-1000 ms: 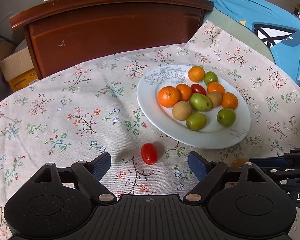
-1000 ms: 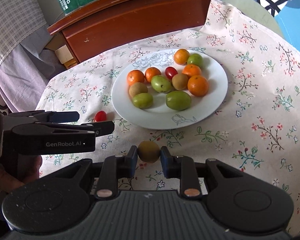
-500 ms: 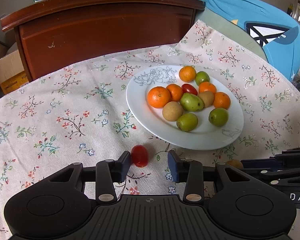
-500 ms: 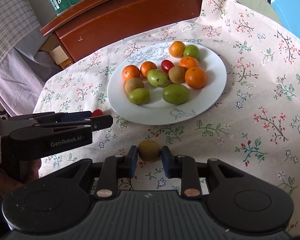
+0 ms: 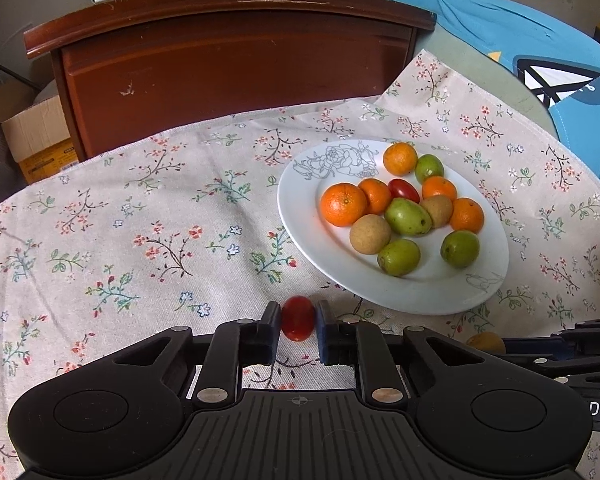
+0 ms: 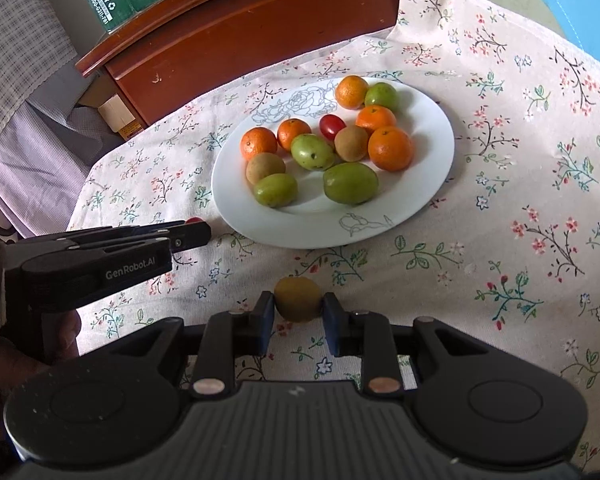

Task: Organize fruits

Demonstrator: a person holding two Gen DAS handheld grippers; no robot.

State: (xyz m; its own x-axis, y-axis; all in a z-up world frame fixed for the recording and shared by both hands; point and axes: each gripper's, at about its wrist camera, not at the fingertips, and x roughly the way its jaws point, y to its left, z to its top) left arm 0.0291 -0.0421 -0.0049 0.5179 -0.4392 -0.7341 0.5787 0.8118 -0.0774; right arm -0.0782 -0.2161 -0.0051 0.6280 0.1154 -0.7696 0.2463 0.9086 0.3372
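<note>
Seeing red cherry tomato [image 5: 297,318] sitting on floral cloth, pinched from both sides, just short of white plate [image 5: 420,300] rim. Seeing brownish round fruit [image 6: 298,299] likewise clamped, near plate edge. Plate lying flat, carrying oranges, green fruits, brown fruits, one tomato, clustered together.

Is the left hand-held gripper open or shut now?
Shut. The left hand-held gripper has just closed, and its pads press both sides of the red tomato.
</note>
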